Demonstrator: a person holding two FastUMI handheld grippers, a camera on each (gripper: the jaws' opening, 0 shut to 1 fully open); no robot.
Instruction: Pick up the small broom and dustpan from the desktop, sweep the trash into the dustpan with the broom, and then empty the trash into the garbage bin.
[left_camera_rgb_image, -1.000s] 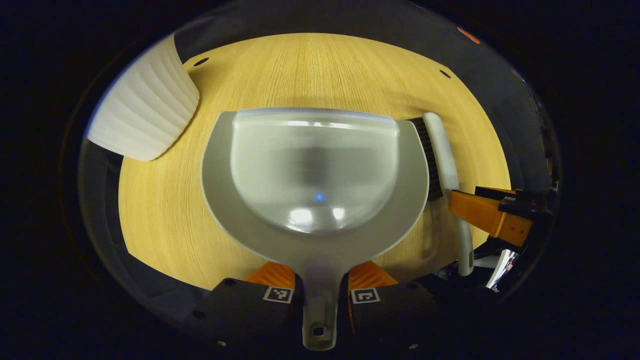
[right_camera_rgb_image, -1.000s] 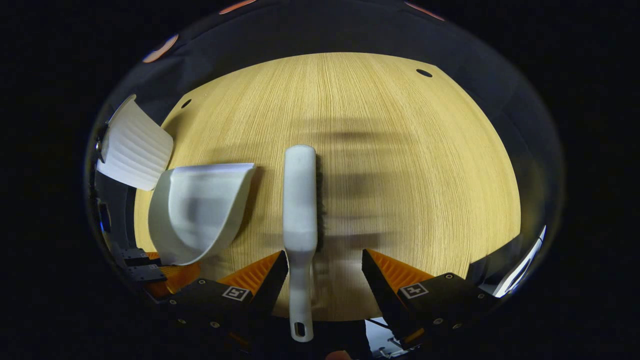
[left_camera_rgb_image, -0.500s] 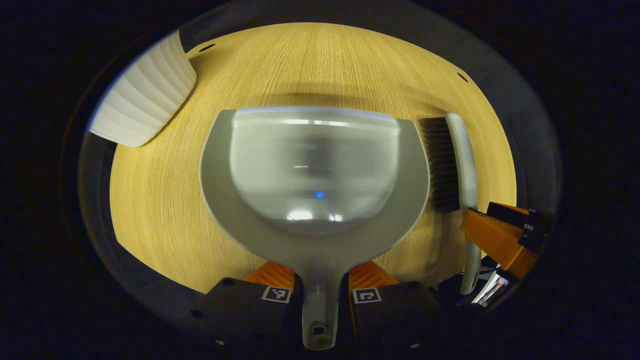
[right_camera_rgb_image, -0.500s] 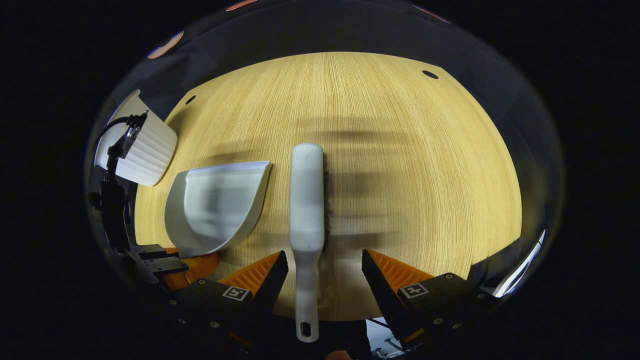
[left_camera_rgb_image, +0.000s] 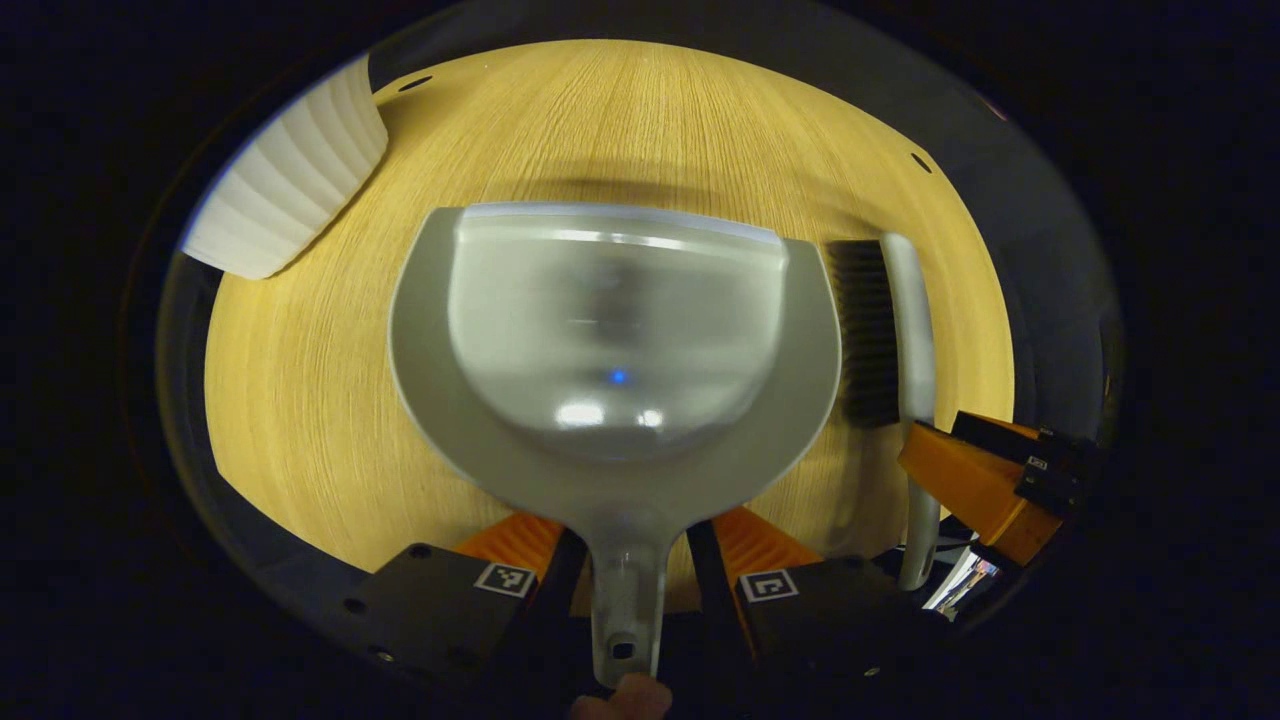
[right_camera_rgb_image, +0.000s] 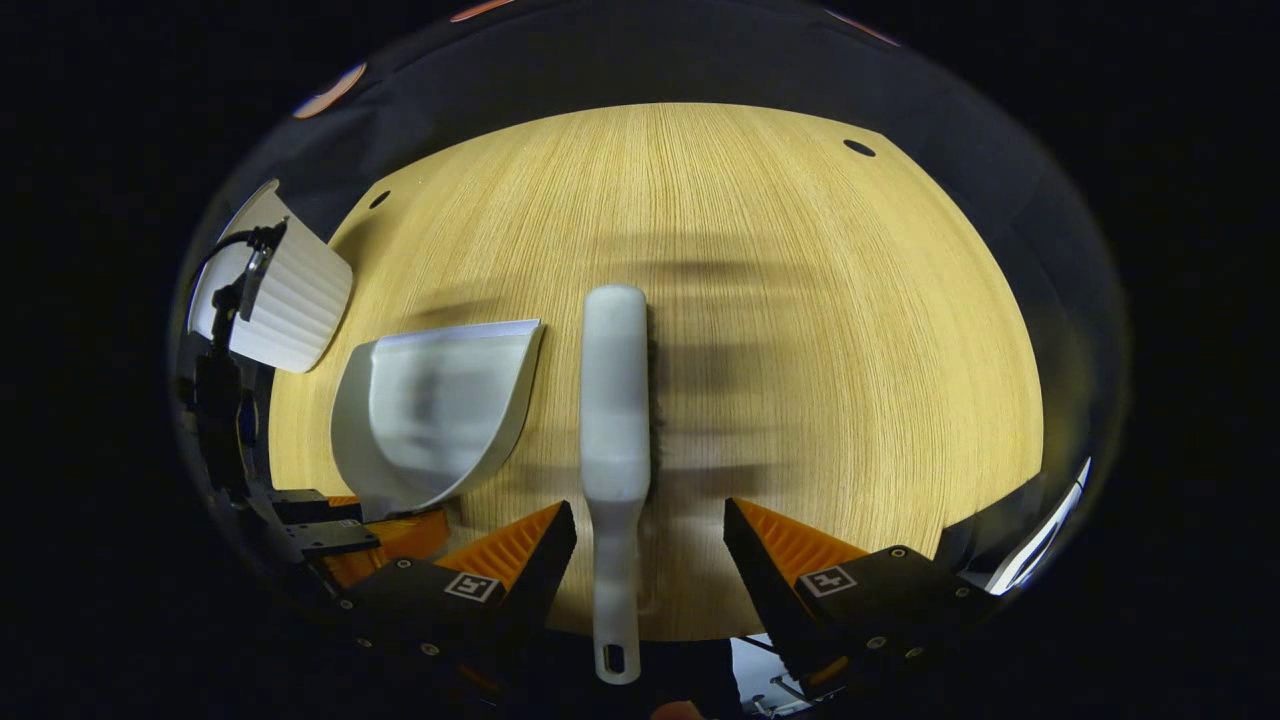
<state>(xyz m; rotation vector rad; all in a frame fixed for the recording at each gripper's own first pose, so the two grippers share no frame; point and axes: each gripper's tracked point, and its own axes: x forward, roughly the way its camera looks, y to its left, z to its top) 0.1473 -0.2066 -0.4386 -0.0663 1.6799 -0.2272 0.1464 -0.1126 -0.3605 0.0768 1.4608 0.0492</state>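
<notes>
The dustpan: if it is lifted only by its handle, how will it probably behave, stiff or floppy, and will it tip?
The dustpan looks like moulded plastic, so probably stiff and light. Its wide pan sits far ahead of the narrow handle, so the front may sag when lifted. The surface looks glossy, so the handle could slip between the left hand-held gripper fingers.

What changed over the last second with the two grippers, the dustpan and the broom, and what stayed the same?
The left gripper, shut on the dustpan handle a second ago, has opened; gaps now flank the handle. The broom shifted slightly away from the dustpan. The right gripper stays open astride the broom's handle. The white ribbed bin and desktop are unchanged.
</notes>
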